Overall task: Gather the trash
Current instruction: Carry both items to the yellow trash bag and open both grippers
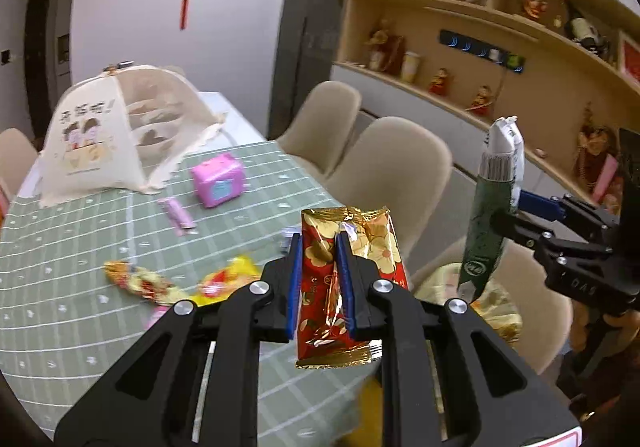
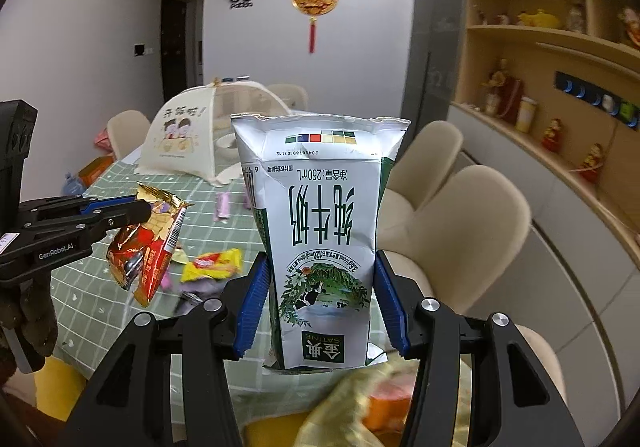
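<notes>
Our left gripper [image 1: 318,283] is clamped on a red-and-gold wrapper [image 1: 344,287]: the blue pads pinch its middle, and the foil sticks out past the fingertips and also hangs down behind them, clear of the tabletop [image 1: 80,247]. From the right wrist view we see the same left gripper [image 2: 142,209] at the left, with the wrapper [image 2: 148,247] dangling below its fingers.

Our right gripper [image 2: 322,297] is clamped on a milk carton [image 2: 324,227]. The carton stands upside down between the two pads, which press on its narrow lower part; its flattened wide end rises well above the fingertips. From the left wrist view the carton [image 1: 490,207] shows edge-on at the right, held by the right gripper [image 1: 508,213] beside the chairs [image 1: 384,167].

On the tabletop beyond our left fingers lie a yellow wrapper [image 1: 228,279] and an orange-patterned wrapper [image 1: 138,281], near each other just to the left of the fingers. Farther out are a pink stick [image 1: 176,213], a pink box [image 1: 218,181] and a mesh food cover [image 1: 116,131].
</notes>
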